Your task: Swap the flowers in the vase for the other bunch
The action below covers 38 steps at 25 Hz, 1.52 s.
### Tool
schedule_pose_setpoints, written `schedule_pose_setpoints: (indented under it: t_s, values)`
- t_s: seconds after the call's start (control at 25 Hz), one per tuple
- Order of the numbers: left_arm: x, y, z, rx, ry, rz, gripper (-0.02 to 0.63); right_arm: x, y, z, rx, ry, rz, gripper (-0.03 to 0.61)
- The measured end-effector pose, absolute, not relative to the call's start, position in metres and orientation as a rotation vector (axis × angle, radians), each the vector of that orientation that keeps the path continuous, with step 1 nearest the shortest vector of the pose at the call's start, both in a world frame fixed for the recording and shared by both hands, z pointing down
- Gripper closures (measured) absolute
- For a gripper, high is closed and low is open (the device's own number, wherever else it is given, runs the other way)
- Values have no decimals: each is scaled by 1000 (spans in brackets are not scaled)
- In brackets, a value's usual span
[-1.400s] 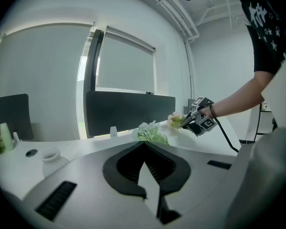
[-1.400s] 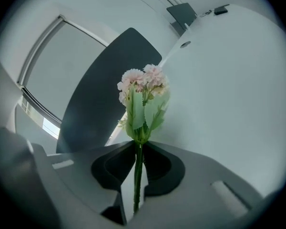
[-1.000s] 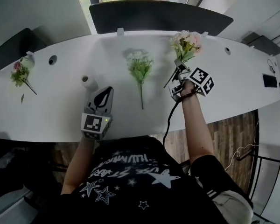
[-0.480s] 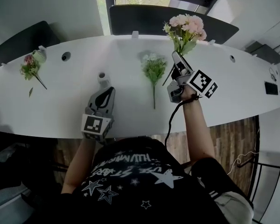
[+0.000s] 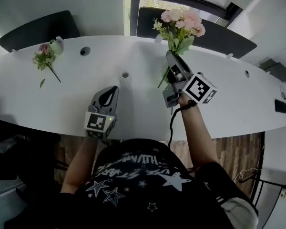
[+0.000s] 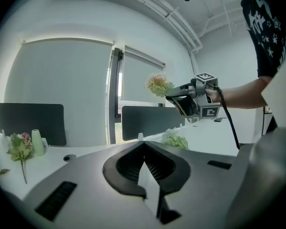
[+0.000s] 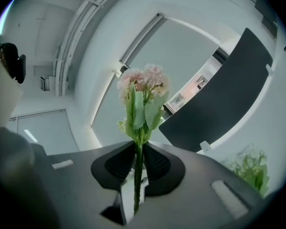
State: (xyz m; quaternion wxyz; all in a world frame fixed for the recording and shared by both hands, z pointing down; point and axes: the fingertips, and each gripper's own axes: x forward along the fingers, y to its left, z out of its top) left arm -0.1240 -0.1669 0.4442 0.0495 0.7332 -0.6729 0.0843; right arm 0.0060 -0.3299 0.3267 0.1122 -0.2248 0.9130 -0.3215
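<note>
The right gripper [image 5: 170, 56] is clenched on the thin green stem of a bunch of pale pink flowers with green leaves [image 5: 181, 23], holding it upright in the air above the far side of the long white table [image 5: 229, 94]. The left gripper [image 5: 112, 90] hovers low over the near edge, jaws pressed together with nothing in them. Just ahead of it stands a small white cylindrical vase [image 5: 125, 75]. A white-and-green bunch [image 6: 176, 140] lies on the table beneath the right gripper, and a smaller pink sprig [image 5: 44, 58] lies far to the left.
</note>
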Motion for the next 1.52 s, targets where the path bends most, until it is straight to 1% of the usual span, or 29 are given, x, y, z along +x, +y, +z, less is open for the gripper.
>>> schedule_pose_setpoints:
  t_s: [0.2, 0.36, 0.56, 0.6, 0.64, 0.76, 0.88, 1.0, 1.16, 1.52]
  values:
    - [-129, -168, 436, 2281, -1948, 145, 606, -37, -306, 316, -589, 2695, -849, 532]
    - [-130, -174, 452, 2362, -1890, 251, 604, -57, -296, 310, -567, 2683, -775, 531]
    - [-144, -184, 465, 2366, -1813, 201, 598, -88, -296, 319, -586, 2678, -732, 531]
    - [-151, -186, 469, 2365, -1798, 200, 574, -98, -298, 323, -596, 2683, -722, 531]
    - [-158, -188, 474, 2366, -1777, 197, 532, -107, -299, 325, -602, 2687, -714, 531]
    - [-164, -191, 484, 2368, -1729, 213, 480, -121, -300, 327, -599, 2694, -706, 529]
    - [-149, -196, 493, 2357, -1697, 249, 400, -116, -305, 329, -580, 2702, -713, 529]
    - [-136, -202, 501, 2340, -1680, 271, 344, -113, -309, 333, -567, 2712, -717, 529]
    - [-134, -215, 506, 2333, -1691, 291, 321, -120, -314, 339, -538, 2718, -743, 529]
    - [-118, -241, 522, 2337, -1705, 339, 321, -124, -322, 353, -493, 2738, -794, 529]
